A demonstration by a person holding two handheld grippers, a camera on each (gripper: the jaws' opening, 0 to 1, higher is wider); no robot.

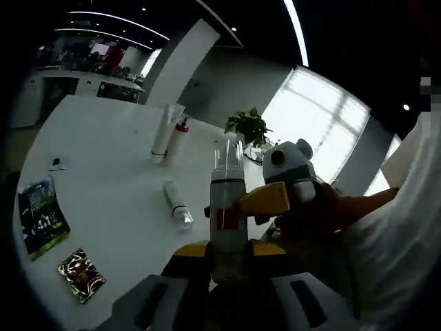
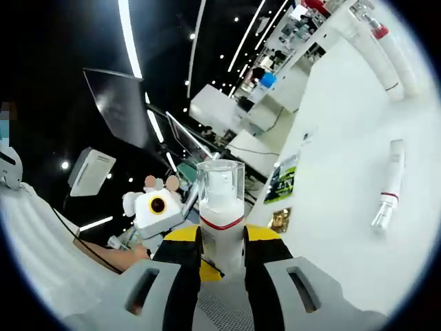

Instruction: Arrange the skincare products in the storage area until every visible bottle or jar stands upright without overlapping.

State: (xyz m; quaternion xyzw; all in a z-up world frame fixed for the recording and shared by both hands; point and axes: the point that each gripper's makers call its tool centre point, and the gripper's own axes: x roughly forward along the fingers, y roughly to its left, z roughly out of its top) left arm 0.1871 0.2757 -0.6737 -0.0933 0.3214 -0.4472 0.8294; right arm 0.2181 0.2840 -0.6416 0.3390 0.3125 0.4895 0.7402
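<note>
Both the left hand-held gripper (image 1: 227,258) and right hand-held gripper (image 2: 222,258) are clenched on one upright spray bottle (image 1: 226,207), rising toward 12 o'clock between their jaws.

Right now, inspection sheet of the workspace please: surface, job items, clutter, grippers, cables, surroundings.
Surface: white table, mostly bare.
Job's things: spray bottle with clear cap held upright off the table; slim bottle lying on its side; white tube and red-capped bottle standing together at the far edge.
Clutter: dark green packet, gold sachet, small dark item.
Grippers: left hand-held gripper and right hand-held gripper both closed on the spray bottle.
Cables: nothing seen on the table.
Surroundings: potted plant, bright window, office desks behind.
</note>
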